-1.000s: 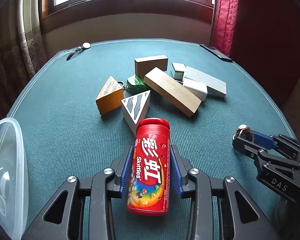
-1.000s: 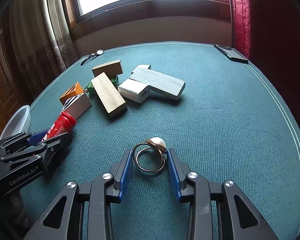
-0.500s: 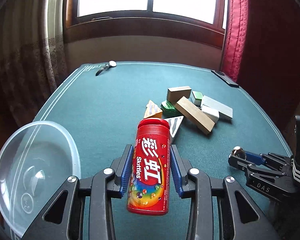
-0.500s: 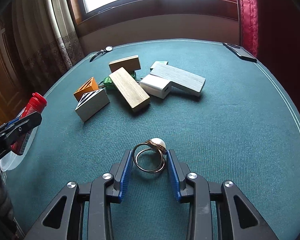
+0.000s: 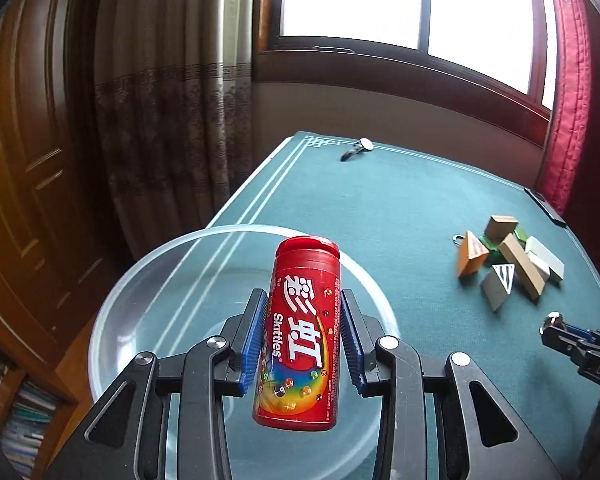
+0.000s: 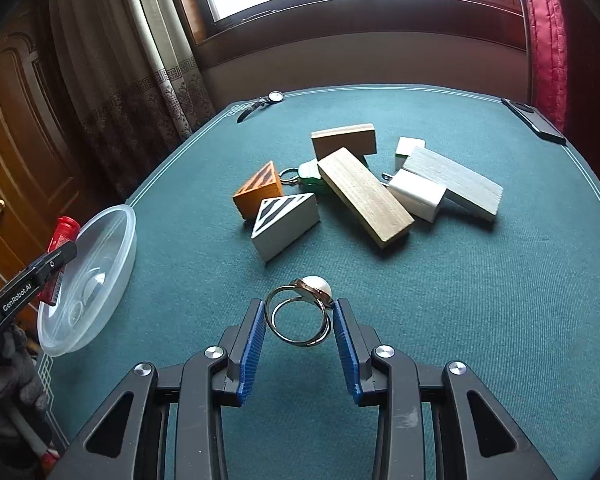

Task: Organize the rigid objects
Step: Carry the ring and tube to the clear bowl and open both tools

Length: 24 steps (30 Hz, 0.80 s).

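My left gripper (image 5: pixel 303 336) is clamped on the red Skittles tube (image 5: pixel 302 336), holding it above the clear plastic bowl (image 5: pixel 112 320) at the table's (image 6: pixel 480 300) left edge. My right gripper (image 6: pixel 300 322) pinches a pearl ring (image 6: pixel 300 316) between its blue pads – lifted off the green felt, near the pile of wooden blocks (image 6: pixel 364 194)

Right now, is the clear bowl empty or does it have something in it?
Empty: the clear bowl shows only its bare bottom; the Skittles tube is held above it.
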Motion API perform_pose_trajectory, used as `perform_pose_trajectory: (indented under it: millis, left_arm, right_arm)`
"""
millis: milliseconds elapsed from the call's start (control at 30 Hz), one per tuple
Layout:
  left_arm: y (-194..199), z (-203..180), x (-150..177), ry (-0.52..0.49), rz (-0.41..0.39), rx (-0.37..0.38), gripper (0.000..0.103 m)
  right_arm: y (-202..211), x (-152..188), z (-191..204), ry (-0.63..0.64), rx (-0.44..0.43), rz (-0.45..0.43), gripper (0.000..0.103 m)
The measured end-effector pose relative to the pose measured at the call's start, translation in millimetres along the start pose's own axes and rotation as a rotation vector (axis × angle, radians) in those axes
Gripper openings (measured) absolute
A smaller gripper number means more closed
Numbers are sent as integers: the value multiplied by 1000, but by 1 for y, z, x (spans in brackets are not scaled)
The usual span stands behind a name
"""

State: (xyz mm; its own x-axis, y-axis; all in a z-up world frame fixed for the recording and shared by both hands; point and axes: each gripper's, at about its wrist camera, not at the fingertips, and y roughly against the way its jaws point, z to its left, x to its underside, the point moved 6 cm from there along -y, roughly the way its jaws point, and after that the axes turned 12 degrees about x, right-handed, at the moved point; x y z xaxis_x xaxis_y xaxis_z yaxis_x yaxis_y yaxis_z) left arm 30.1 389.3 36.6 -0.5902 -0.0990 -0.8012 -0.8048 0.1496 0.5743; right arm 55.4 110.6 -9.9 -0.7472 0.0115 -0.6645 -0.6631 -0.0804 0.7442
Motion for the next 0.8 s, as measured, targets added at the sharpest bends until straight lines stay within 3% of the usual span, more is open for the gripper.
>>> perform_pose_trajectory:
  millis: [267,433,800]
  left_arm:
    - [10,43,7,61,2,-57,38]
    - [19,56,9,92,-22,-78,56]
    - [28,76,11,138,-43,-95,64]
  right_arm:
    - [10,-25,58,70,-95,-42,37]
    - [12,-34,98,122,-165,-54,37]
    - [13,-32,169,246,-269,-52,37]
